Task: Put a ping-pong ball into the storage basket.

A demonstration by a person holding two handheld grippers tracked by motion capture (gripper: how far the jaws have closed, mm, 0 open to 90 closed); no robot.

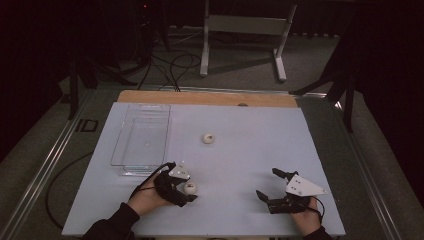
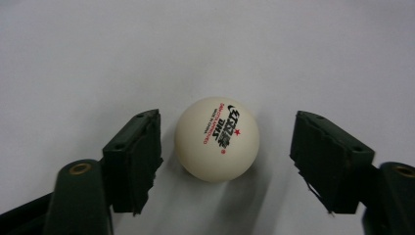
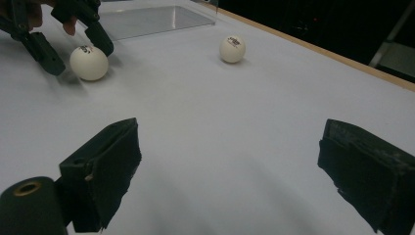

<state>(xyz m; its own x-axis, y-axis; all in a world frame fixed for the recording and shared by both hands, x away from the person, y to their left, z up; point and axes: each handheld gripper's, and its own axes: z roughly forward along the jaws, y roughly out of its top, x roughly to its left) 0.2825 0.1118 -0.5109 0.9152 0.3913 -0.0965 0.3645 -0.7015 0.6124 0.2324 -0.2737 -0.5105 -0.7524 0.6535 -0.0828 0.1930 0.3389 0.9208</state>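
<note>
Ball, white w/ printed logo and red star, sits on white table at near left, between jaws of left gripper. Jaws spread either side, clear gaps, no contact w/ ball. Clear tray just beyond, far-left of the gripper. Second ball lies loose near table centre, well apart from both tools. Right gripper at near right, jaws wide apart, holding nothing; its view shows left gripper straddling the ball.

Matt white plastic ball, smooth white table, clear glossy plastic tray
</note>
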